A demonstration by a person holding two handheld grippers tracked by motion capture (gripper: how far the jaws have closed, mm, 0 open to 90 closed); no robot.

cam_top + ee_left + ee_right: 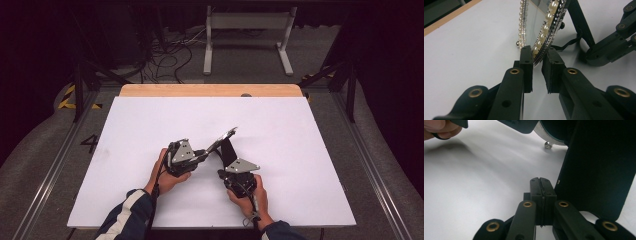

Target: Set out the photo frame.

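Pearl-rimmed mirror (536, 27) on the table
It leans tilted, pearl and silver border around the glass, with its black back stand (228, 151) swung out behind.

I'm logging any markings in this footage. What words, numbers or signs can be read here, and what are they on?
"4": a dark figure on the grey floor left of the table, high view.
Yellow and black hazard stripes, a sign without words, on the floor at far left.
No lettering can be read on the pearl-rimmed frame, its black stand, or the left gripper and right gripper.
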